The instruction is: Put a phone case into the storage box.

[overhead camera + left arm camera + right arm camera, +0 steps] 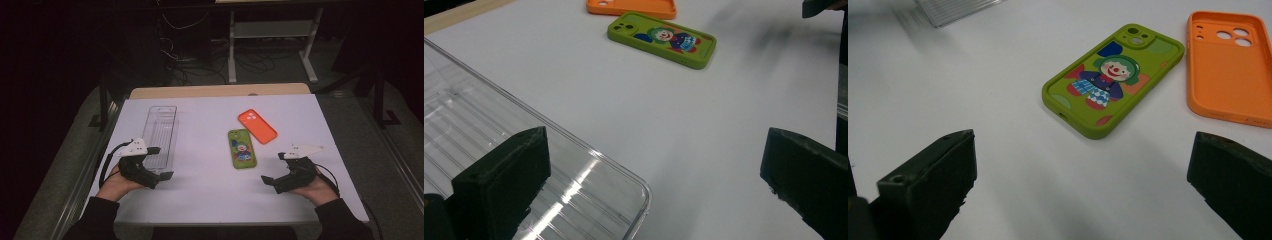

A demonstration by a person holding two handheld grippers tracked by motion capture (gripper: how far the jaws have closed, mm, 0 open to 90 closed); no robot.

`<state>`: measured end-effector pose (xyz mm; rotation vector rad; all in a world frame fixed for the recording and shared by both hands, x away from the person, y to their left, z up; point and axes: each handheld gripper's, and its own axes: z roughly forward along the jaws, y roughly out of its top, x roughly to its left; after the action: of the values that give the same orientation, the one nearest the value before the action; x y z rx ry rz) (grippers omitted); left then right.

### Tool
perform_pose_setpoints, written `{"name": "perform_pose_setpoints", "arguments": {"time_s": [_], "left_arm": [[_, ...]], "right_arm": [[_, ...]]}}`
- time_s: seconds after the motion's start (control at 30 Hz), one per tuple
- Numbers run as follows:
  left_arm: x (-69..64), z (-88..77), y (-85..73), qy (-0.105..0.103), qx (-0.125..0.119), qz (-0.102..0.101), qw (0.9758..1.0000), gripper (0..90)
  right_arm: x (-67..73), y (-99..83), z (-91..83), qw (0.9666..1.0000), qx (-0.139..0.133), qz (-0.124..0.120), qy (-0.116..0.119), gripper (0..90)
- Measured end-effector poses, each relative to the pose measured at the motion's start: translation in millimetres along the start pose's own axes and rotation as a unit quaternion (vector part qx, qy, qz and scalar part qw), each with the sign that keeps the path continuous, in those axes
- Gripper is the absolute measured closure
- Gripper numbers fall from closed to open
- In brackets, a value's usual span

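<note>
A dim room with cables and a white stand is lying behind a white table (210,190) whose far edge is showing bare wood. On the table, a clear plastic tray (161,134) is lying lengthwise on the left half, and two phone cases are resting right of centre: a green phone case (242,148) with a clown picture and, just beyond it and angled away, an orange phone case (257,126), the two close together. The left gripper (159,162) is hovering at the tray's near end with its jaws spread wide and holding nothing; one jaw is sitting over the tray's corner. The right gripper (274,167) is waiting near the green case, a little short of it, jaws likewise gaping and empty.
</note>
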<state>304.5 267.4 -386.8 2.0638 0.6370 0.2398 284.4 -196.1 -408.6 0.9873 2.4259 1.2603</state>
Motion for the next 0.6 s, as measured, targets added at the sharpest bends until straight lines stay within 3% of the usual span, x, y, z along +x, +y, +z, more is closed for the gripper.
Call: {"name": "perform_pose_setpoints", "arguments": {"time_s": [0.6], "left_arm": [[-0.7, -0.3, 0.0, 0.002, 0.001, -0.001, 1.0000, 0.0]], "right_arm": [[-1.8, 7.4, 4.9, 0.9997, 0.016, 0.008, -0.016, 0.0]]}}
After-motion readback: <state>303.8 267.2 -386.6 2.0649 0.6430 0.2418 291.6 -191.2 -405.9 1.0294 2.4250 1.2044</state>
